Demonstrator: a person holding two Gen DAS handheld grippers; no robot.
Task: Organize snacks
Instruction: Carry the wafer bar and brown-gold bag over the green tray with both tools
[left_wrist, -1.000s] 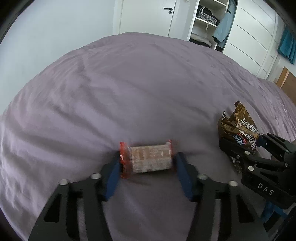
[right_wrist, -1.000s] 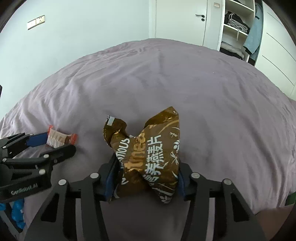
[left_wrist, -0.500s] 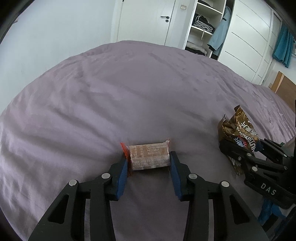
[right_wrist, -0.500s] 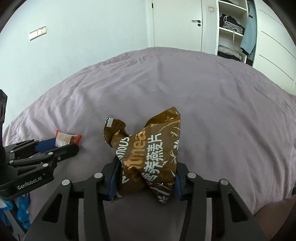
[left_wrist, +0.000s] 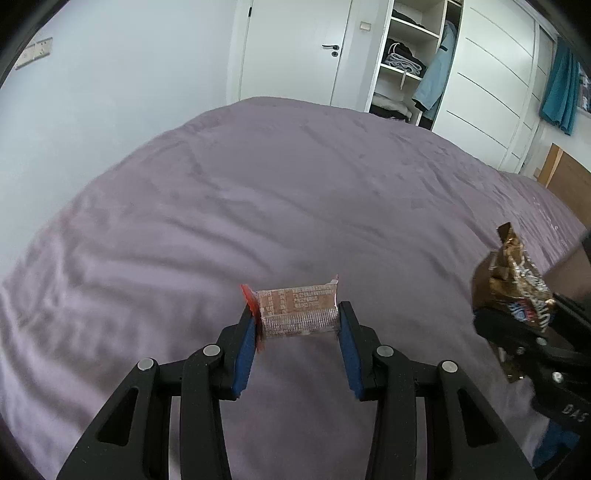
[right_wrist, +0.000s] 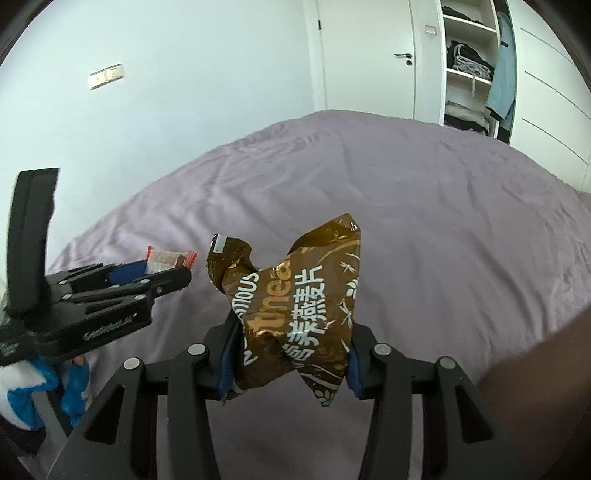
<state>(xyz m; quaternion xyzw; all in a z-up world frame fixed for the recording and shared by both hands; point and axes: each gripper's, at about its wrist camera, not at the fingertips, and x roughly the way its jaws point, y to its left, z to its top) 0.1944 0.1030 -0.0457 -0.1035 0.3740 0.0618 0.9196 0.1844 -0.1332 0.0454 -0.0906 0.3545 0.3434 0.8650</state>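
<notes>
While the left gripper (left_wrist: 297, 321) pinches a small wafer bar (left_wrist: 297, 309) endwise above the bed (left_wrist: 295, 206), it may pivot out; the right gripper (right_wrist: 290, 350) clamps a crumpled oatmeal bag (right_wrist: 295, 310) (slippery foil), also aloft.

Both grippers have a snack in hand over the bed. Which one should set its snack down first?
Either, marginally the left. The left gripper clamps the small wafer packet flat and level, while the right gripper grips the crumpled brown oatmeal bag, which may flop on the purple bedspread.

The right gripper (right_wrist: 291, 347) is pinching a brown snack bag (right_wrist: 299, 306) between its fingers, above the purple bed (right_wrist: 424, 206).
</notes>
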